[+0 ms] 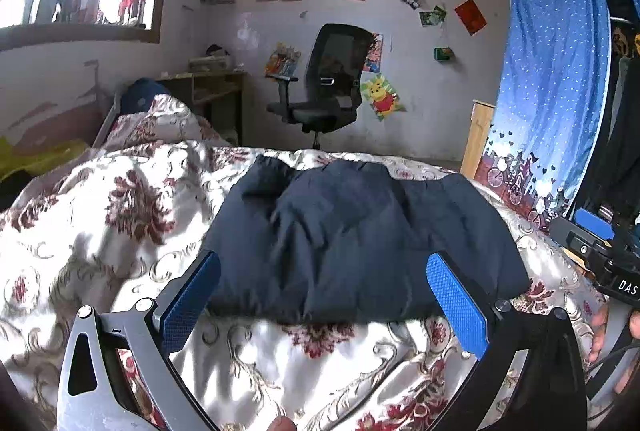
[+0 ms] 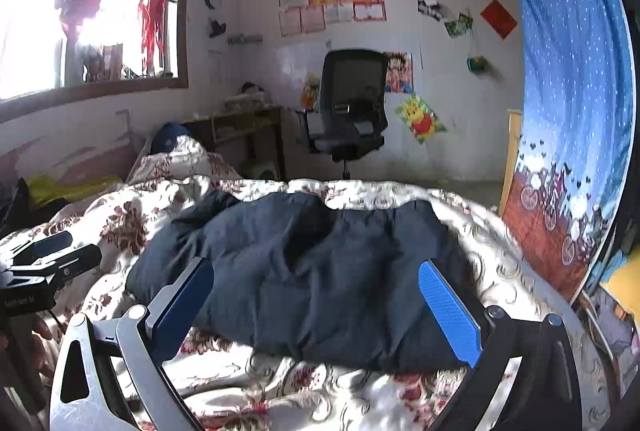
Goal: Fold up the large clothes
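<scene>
A dark navy padded garment (image 1: 360, 235) lies folded into a wide bundle on a floral bedcover (image 1: 120, 231). It also shows in the right wrist view (image 2: 320, 271). My left gripper (image 1: 324, 271) is open and empty, held just above the garment's near edge, with blue pads (image 1: 456, 307) spread wide. My right gripper (image 2: 316, 279) is open and empty too, hovering over the near side of the garment. The right gripper's body shows at the far right of the left wrist view (image 1: 600, 251); the left gripper's body shows at the far left of the right wrist view (image 2: 44, 267).
The bedcover (image 2: 360, 391) is rumpled, with a pillow heap (image 1: 160, 123) at the back left. A black office chair (image 1: 328, 87) and a wooden desk (image 1: 212, 87) stand by the far wall. A blue curtain (image 1: 556, 79) hangs on the right.
</scene>
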Demonstrator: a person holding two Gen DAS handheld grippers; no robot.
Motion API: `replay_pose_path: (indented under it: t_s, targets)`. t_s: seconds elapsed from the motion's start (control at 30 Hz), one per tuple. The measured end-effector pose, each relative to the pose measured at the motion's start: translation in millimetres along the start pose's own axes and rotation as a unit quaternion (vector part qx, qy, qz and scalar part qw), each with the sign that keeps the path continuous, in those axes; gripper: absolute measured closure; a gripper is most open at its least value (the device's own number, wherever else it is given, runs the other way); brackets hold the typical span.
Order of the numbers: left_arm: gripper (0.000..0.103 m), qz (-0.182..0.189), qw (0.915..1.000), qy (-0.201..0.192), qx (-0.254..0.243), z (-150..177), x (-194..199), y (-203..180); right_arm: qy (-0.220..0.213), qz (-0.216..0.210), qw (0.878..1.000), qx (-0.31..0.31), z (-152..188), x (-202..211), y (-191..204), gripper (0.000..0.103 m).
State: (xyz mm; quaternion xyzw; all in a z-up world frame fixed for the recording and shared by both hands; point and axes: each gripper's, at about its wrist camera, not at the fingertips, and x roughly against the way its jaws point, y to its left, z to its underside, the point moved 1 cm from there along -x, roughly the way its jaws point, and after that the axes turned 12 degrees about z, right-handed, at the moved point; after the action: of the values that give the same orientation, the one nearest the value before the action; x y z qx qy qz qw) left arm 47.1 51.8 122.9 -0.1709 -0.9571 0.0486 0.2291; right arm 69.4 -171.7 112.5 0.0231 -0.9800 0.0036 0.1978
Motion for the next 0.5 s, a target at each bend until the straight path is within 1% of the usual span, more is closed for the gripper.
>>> replay_pose_path:
  t_s: [0.1,0.2,0.33,0.5]
  targets:
    - [0.002,-0.004,0.9999,0.005,0.008,7.5,-1.2,1.9,0.01,0.0,1.0,0.0,8.6,0.9,2.8,0.0]
    - [0.002,-0.006,1.0,0.002,0.007,11.3,-1.2,2.6,0.015,-0.001,1.0,0.0,15.0,1.3,4.9,0.0]
    - [0.002,-0.014,0.9998,-0.005,-0.015,17.3,0.0,-2.5,0.015,-0.001,1.0,0.002,19.1,2.1,7.0,0.0]
    - [0.002,-0.013,0.9994,0.003,-0.032,31.4,-1.6,-6.6,0.013,0.005,1.0,0.01,29.7,4.9,9.8,0.0]
